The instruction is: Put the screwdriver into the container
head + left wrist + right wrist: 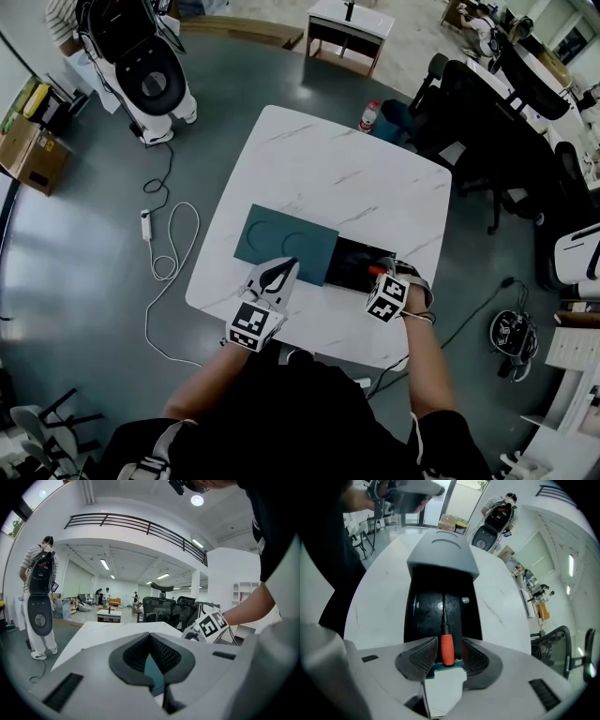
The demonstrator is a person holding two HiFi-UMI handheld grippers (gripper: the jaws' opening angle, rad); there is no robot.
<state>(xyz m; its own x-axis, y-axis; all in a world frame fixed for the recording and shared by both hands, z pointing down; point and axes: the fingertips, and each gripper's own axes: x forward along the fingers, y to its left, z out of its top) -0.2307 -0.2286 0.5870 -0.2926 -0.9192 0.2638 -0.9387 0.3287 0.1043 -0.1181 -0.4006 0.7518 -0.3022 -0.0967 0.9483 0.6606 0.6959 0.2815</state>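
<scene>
An orange-handled screwdriver lies between the pads of my right gripper, with a gap on each side of the handle; its dark shaft points out over the black container. From the head view, the right gripper is at the right end of the container with the screwdriver at its tip. A teal lid lies just left of the container. My left gripper hovers over the lid's near edge. In the left gripper view its pads meet with nothing between them.
The white marble table stands on a grey floor. A water bottle sits by its far corner. Office chairs crowd the right side. A white robot base and a cable lie to the left.
</scene>
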